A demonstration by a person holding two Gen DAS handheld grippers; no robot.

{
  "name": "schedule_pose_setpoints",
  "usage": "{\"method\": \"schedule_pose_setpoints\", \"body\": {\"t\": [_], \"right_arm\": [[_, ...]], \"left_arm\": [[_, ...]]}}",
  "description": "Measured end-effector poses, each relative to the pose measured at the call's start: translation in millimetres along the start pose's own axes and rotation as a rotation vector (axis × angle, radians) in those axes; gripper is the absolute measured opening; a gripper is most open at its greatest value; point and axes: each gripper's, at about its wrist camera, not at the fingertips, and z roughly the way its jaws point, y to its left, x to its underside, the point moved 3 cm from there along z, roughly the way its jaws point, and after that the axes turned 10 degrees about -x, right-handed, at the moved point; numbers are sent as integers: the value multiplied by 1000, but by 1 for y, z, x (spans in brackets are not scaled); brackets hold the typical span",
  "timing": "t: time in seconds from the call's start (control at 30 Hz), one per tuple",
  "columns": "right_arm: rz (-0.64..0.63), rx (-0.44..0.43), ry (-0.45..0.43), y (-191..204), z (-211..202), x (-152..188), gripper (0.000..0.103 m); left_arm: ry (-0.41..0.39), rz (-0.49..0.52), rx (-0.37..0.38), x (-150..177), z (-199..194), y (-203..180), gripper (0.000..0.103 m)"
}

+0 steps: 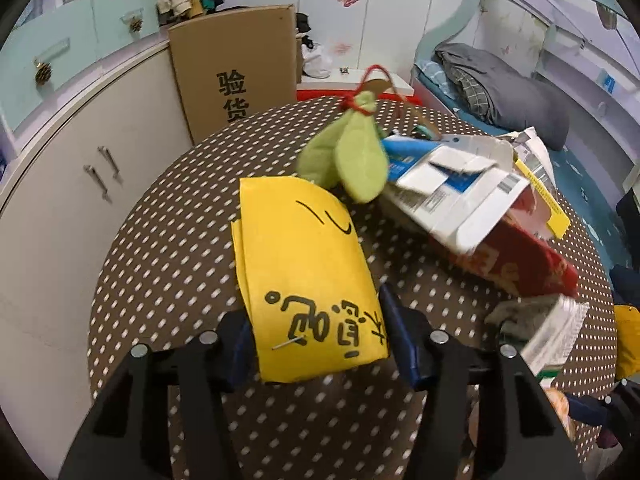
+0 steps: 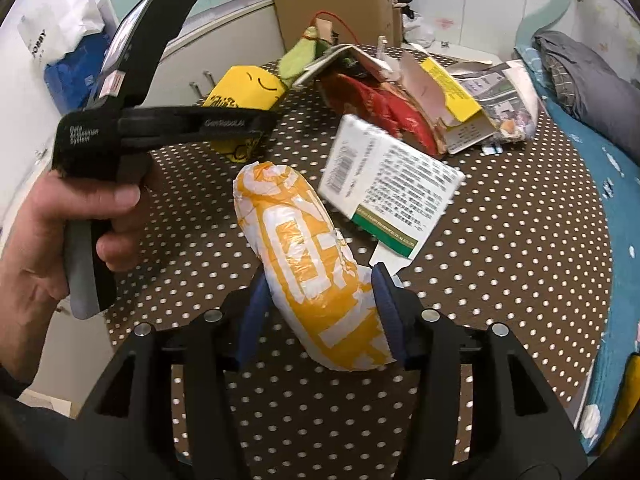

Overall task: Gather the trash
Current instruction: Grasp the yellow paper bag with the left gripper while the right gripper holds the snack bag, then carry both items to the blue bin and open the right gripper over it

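Observation:
My left gripper (image 1: 316,320) is shut on a yellow fabric pouch (image 1: 308,272) with black writing, green felt leaves (image 1: 348,160) and a red cord at its far end; the pouch also shows in the right wrist view (image 2: 244,92). My right gripper (image 2: 320,300) is shut on a white and orange plastic-wrapped bundle (image 2: 308,264), held above the dotted table (image 2: 500,272). A white medicine box (image 2: 388,184) lies just beyond it. Behind are a torn blue and white carton (image 1: 452,188), a red wrapper (image 2: 384,112) and a yellow torn box (image 2: 452,96).
The round table has a brown cloth with white dots (image 1: 160,264). A tall cardboard box (image 1: 236,72) stands behind it by white cabinets (image 1: 80,168). A bed with grey bedding (image 1: 500,88) is on the right. My left hand and its gripper body (image 2: 132,128) fill the left of the right wrist view.

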Motion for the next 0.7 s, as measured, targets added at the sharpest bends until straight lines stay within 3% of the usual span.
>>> {"method": "schedule_pose_setpoints", "body": {"t": [0.23, 0.37, 0.4, 0.7], "right_arm": [[-29, -23, 14, 15, 7, 3, 52], [-45, -29, 12, 24, 10, 2, 44], [-47, -33, 4, 26, 9, 2, 40], [-53, -35, -68, 29, -17, -7, 38]], "left_arm": [[3, -20, -11, 20, -14, 20, 56], [-2, -29, -15, 29, -21, 28, 54], [-5, -31, -19, 30, -23, 30, 53], [-50, -46, -31, 28, -47, 37, 52]]}}
